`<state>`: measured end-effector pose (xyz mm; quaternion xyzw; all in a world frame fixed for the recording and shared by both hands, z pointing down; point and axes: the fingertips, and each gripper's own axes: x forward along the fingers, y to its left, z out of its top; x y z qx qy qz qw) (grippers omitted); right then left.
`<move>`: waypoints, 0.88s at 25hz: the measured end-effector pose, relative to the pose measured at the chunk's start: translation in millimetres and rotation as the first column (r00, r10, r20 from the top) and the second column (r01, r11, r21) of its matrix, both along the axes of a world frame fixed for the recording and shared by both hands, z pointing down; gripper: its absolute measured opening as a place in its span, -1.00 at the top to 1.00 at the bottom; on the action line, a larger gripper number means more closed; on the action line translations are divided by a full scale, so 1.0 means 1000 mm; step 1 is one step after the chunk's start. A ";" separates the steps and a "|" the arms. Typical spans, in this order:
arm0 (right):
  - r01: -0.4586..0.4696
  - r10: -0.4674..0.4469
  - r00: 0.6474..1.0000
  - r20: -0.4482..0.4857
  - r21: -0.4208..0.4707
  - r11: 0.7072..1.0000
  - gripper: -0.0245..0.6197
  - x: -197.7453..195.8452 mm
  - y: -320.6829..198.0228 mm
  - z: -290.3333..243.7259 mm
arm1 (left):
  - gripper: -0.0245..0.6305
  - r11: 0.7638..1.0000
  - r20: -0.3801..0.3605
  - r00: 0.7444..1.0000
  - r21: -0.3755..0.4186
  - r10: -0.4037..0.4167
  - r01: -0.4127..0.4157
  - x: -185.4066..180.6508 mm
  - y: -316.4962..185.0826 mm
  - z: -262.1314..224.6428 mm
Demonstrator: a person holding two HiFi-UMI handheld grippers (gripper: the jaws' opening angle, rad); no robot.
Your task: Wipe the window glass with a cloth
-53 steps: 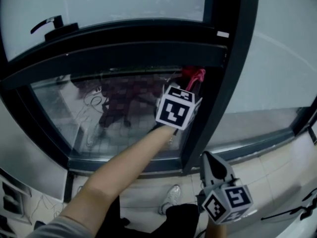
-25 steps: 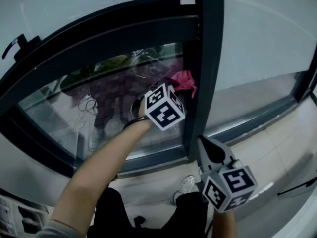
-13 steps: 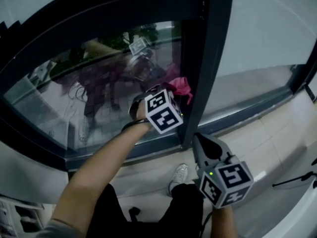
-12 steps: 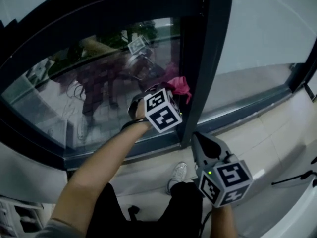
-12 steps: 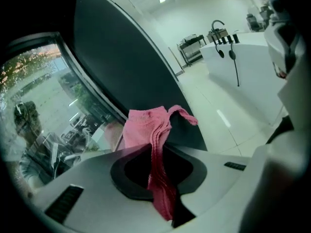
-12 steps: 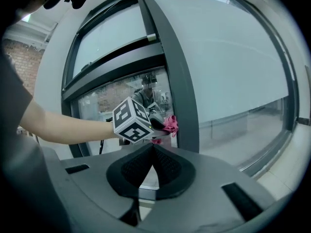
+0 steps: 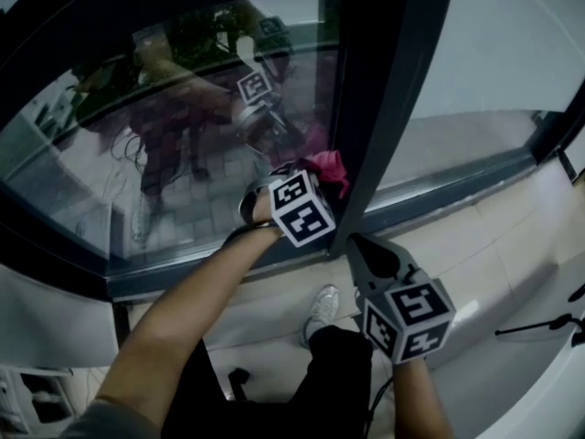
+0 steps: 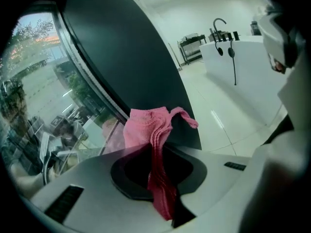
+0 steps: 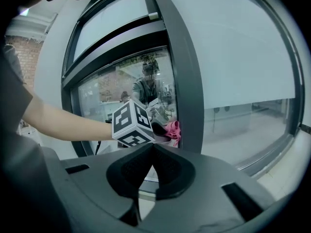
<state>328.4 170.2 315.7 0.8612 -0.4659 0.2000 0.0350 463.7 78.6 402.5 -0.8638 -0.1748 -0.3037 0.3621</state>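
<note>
Our left claw [image 8: 155, 161] grips a fold of the pink cloth [image 8: 146, 130] at the lower right corner of the window glass [image 7: 183, 154], beside the dark frame [image 7: 379, 126]. We risk snagging the cloth on that frame and pulling it loose. Our right claw [image 9: 151, 154] hangs low, closed and empty.

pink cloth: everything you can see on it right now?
The pink cloth looks like soft ribbed terry, folded into bunched layers. The left tool is shut on it: a wad sticks out ahead of the jaws, one loose corner curls right, and a darker tail runs back between them. It sits low at the right edge of the window glass, beside the dark upright frame, seemingly pressed to the pane.
</note>
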 end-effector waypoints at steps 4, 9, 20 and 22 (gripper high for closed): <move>-0.009 0.009 1.000 0.012 -0.007 1.000 0.92 0.016 0.001 0.017 | 0.78 1.000 0.031 1.000 -0.011 0.006 -0.006 -0.001 0.001 0.027; -0.007 0.008 0.999 0.040 -0.004 1.000 0.92 0.028 -0.005 0.045 | 0.78 1.000 0.027 1.000 -0.010 0.016 -0.016 0.002 0.001 0.056; -0.055 0.053 0.990 0.127 0.015 0.998 0.92 0.049 -0.012 0.098 | 0.78 0.999 0.164 0.986 -0.031 -0.013 0.019 -0.004 -0.006 0.142; -0.067 0.066 0.988 0.142 0.006 0.998 0.92 0.054 -0.012 0.106 | 0.78 0.999 0.176 0.984 -0.026 -0.021 0.026 -0.003 -0.008 0.157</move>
